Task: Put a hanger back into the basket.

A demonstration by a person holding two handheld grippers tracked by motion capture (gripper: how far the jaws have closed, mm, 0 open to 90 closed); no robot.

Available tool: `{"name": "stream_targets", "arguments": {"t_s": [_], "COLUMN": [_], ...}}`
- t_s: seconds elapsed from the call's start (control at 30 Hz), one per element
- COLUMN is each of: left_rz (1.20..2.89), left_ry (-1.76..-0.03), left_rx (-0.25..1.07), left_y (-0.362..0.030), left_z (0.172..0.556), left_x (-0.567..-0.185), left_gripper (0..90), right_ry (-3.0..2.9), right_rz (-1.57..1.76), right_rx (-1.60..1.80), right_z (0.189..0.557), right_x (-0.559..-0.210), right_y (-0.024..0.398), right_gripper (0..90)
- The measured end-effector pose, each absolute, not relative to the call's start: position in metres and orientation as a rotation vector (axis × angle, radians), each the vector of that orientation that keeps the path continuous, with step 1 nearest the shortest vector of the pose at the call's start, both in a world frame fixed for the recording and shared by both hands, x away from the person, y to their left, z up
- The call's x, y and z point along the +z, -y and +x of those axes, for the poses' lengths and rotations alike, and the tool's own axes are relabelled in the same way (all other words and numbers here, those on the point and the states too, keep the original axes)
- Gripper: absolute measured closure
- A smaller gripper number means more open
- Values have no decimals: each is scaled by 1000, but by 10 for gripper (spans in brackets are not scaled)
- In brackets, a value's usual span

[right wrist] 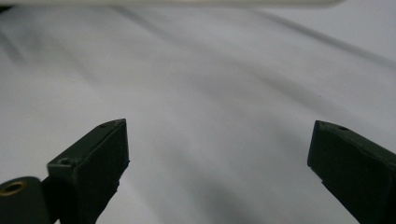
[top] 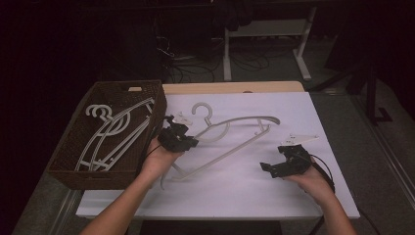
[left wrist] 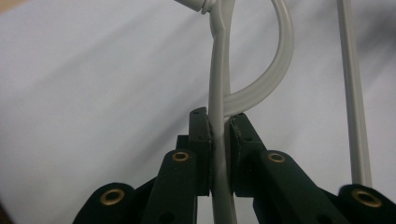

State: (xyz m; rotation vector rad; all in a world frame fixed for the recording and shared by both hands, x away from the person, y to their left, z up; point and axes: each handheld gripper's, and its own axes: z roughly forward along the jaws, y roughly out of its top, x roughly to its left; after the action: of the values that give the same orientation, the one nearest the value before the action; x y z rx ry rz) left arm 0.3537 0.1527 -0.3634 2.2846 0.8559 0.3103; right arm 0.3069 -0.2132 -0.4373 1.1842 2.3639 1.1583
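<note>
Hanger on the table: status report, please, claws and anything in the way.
Left claw shut on the hanger. Right claw open, nothing between its jaws. Basket beside the left claw holds more hangers. White tabletop ahead bare.

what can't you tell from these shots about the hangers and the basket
- High view: how many hangers lie in the basket; they overlap in dim light.
- Left gripper view: the held hanger has its hook top cut off by the upper edge.
- High view: the left gripper covers the clamped spot.
</note>
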Motion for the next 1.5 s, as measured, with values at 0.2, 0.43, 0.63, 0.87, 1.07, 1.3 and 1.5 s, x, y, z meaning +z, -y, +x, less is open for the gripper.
{"name": "stream_targets", "arguments": {"t_s": [0.2, 0.43, 0.63, 0.87, 1.07, 1.3, 1.5], "left_rz": [2259, 2219, 2177, 2131, 2097, 2073, 2073], "left_ry": [-853, -859, -920, -1021, -1095, -1171, -1239], "left_rx": [309, 344, 421, 511, 561, 599, 625], "left_y": [-170, -201, -244, -302, -348, -393, -423], "left_z": [361, 371, 379, 382, 380, 382, 383], "left_x": [-332, -296, -277, -269, -270, -279, -287], "left_gripper": [819, 820, 820, 820, 820, 821, 821], "right_ry": [-2364, -2361, -2369, -2358, -2356, -2352, -2347], "right_rz": [1170, 1174, 1167, 1169, 1175, 1182, 1192], "right_rx": [1161, 1158, 1149, 1150, 1139, 1131, 1126], "right_z": [308, 308, 308, 309, 310, 310, 310], "right_x": [-438, -439, -440, -440, -441, -441, -442], "right_y": [213, 212, 212, 213, 213, 213, 214], "right_gripper": [44, 42, 42, 42, 42, 42, 42]}}
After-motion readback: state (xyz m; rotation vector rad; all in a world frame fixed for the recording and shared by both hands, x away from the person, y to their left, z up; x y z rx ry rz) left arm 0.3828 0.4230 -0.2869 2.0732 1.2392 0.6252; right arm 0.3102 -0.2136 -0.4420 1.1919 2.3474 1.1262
